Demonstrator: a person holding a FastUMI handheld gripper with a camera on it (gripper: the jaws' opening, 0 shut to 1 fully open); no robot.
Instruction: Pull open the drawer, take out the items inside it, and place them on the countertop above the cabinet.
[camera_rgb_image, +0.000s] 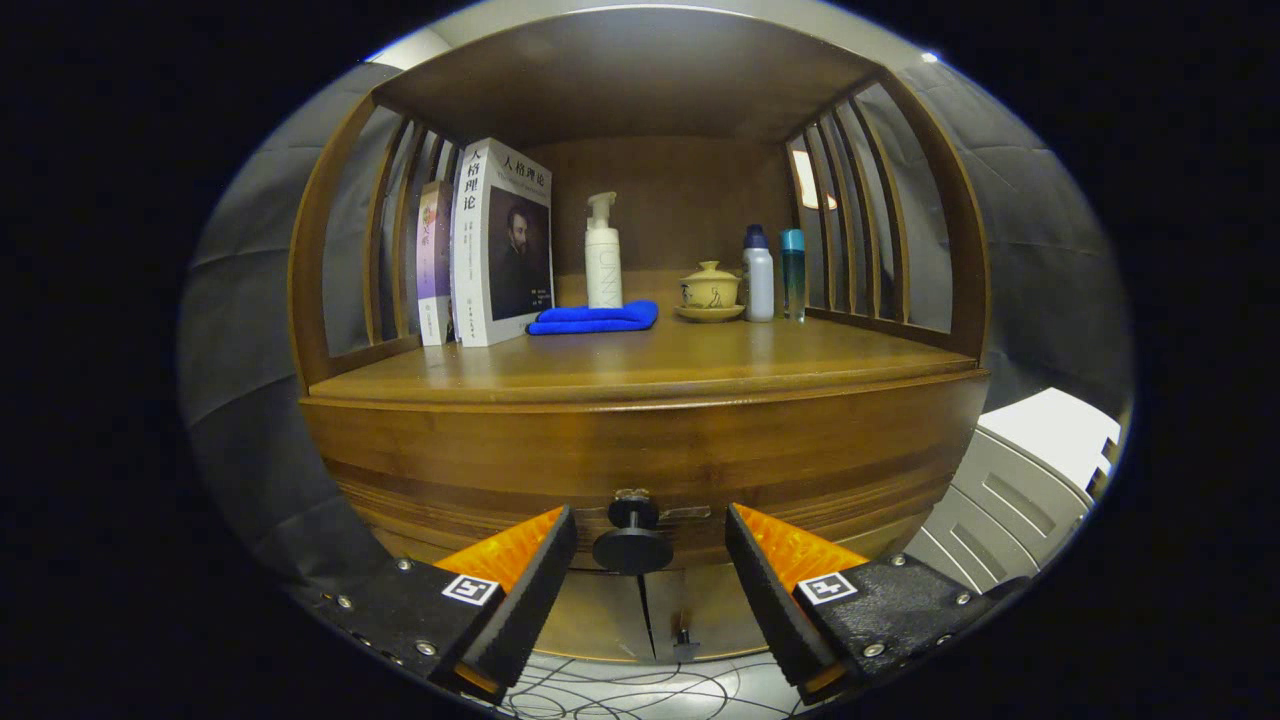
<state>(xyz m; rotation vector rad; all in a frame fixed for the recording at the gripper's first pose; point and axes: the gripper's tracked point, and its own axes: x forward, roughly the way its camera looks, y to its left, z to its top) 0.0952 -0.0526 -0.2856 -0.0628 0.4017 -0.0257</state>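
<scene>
The gripper (650, 555) is held with its fingers spread apart, one on either side of the drawer knob (632, 540); the knob lies in the gap between them and is not touched by either finger, so nothing is gripped yet. The knob projects from the drawer front (640, 460), a wide wooden band directly under the countertop (640, 365) of the cabinet; the drawer is seen closed, and the items inside it are hidden, so neither their number nor their kind can be told.

The step in hand is judged to be the grasp of the knob before the pull; the task is therefore taken to be at its very start. For the step to be done well, the knob should be kept centred in the gap, so that both fingers meet it together and it is not pushed sideways; the fingers should be closed on the neck behind the round head, so that the head is caught during the pull and a slip is avoided; the pull should then be made straight back along the line of the drawer, since a slanted pull is likely to jam it.

On the countertop are seen books (490, 245), a pump bottle (603, 255), a blue cloth (595, 318), a lidded cup (710, 290) and two small bottles (772, 272); the bare front strip of the countertop is judged the safest place for what is taken out.
</scene>
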